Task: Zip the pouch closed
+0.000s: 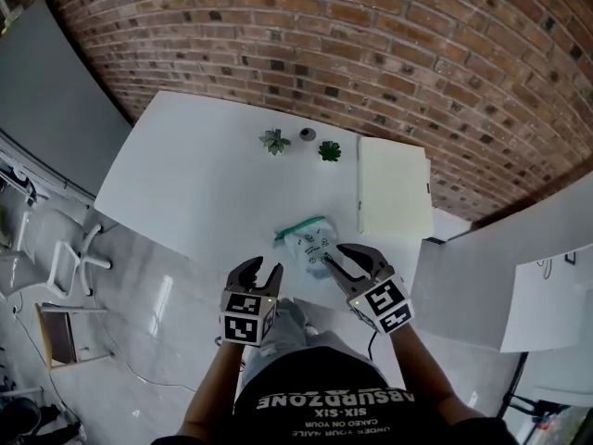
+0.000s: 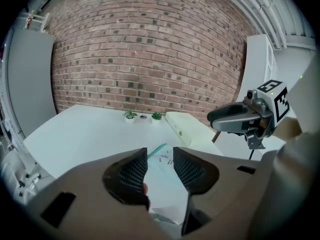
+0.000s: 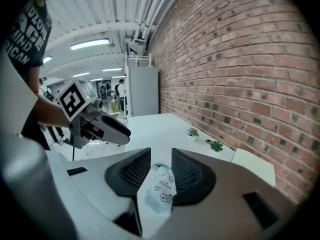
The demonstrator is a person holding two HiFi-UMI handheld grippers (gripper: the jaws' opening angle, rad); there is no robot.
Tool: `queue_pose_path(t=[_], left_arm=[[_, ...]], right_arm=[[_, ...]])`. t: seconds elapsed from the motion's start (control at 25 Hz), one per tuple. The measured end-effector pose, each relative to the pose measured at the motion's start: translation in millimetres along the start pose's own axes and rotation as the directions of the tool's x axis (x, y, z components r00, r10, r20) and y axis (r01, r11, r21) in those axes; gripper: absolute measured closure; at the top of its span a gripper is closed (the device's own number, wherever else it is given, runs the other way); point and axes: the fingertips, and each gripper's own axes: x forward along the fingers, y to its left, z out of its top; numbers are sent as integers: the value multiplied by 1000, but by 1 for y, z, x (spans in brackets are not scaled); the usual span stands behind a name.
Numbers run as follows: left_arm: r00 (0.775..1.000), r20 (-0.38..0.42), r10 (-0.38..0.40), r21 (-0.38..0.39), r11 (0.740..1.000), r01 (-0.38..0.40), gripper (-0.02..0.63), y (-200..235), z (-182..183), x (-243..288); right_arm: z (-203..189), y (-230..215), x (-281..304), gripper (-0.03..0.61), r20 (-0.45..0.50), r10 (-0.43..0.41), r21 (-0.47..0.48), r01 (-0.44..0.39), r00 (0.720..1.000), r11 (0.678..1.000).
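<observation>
The pouch [image 1: 311, 240] lies flat by the near edge of the white surface [image 1: 195, 174], its teal zip edge turned away from both tongs. The right tongs [image 1: 339, 256], jaws apart, hang over its near corner. The left tongs [image 1: 258, 269], also apart, hover just short of it. Open surface spreads beyond and leftward.

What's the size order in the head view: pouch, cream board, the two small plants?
Largest: cream board.
Next: pouch, clearly smaller.
Smallest: pale plant and dark green plant; they look about alike, so I won't rank them.
</observation>
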Motion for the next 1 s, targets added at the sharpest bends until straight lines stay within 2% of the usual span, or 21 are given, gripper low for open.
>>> queue_pose_path(t=[0.12,0.32,0.56,0.84,1.0], left_arm=[[999,-42,-12,-1,1000,12,468,13,-7,14],[995,-100,-31,-14,999,30,468,30,-17,37],[983,-164,-79,0,997,80,469,42,-29,66],[964,-235,-125,41,990,138,469,51,-56,109],[951,-277,-139,4,989,146,469,57,-62,119]], right_arm=[[5,2,22,456,-36,69,-90,-72,997,993],[7,-4,57,456,-104,142,-132,-155,984,979],[-5,-9,97,456,-221,187,-211,-234,957,949],[-24,-12,139,457,-348,235,-350,-358,908,866],[-28,-8,163,460,-395,262,-402,-422,881,813]])
